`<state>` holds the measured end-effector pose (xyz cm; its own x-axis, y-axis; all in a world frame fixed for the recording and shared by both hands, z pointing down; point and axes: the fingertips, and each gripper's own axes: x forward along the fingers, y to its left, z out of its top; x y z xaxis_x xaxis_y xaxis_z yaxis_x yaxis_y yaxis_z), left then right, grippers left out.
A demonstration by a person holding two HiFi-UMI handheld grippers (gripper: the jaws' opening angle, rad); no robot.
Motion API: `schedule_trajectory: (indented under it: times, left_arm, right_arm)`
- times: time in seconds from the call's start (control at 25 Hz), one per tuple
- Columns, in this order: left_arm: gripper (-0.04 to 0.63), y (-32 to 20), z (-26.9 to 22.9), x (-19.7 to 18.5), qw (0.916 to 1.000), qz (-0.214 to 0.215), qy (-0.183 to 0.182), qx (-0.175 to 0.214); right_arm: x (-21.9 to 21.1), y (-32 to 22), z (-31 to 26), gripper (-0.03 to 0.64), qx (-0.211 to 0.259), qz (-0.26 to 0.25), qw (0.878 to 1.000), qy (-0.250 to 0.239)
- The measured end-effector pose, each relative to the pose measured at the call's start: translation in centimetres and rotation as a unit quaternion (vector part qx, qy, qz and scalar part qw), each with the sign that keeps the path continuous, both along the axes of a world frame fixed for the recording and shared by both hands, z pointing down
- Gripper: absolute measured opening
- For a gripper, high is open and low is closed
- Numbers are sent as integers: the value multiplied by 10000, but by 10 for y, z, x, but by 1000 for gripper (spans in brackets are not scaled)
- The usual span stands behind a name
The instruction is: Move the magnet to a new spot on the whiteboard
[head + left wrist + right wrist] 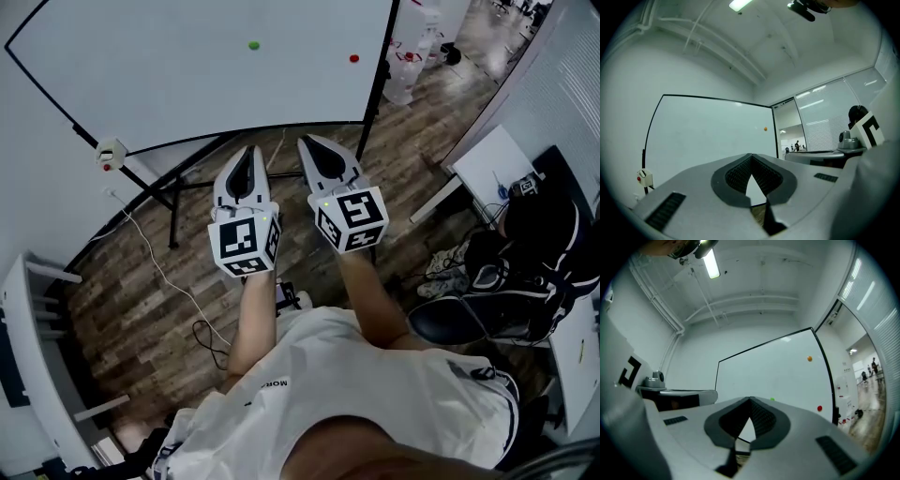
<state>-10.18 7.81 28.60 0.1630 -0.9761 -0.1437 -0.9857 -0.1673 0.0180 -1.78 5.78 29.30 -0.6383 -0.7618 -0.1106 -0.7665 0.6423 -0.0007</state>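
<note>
**Both grippers clenched and empty in front of the whiteboard**

The whiteboard (187, 84) is a wide, smooth white sheet in a thin black frame. It stands on black legs over a floor (131, 309) of dark wood-grain planks. The person faces it with both arms held out side by side.

The left gripper (248, 152) has its jaws pressed together at the tips with nothing between them. Its own view shows the ribbed black pads (738, 175) meeting in a point, set in smooth grey shells. The right gripper (310, 142) is clenched the same way, also holding nothing, and both are well apart from the board. Each carries a white marker cube (246, 241) printed with black squares.

A small white box (110, 153) with a red button sits at the frame's lower left corner.

Three small round magnets sit on the board:
- The green magnet (253, 44) is right of the middle.
- The red magnet (353, 58) is near the right edge.
- The orange magnet (809, 358) is above the red one in the right gripper view.
</note>
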Motion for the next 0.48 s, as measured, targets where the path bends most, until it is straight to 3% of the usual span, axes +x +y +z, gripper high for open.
schedule_trajectory:
  times: [0.48]
  left_arm:
    - [3, -67, 14, -8, 9996, 248, 84, -130]
  right_arm:
    - [-11, -57, 4, 12, -49, 241, 9997, 88]
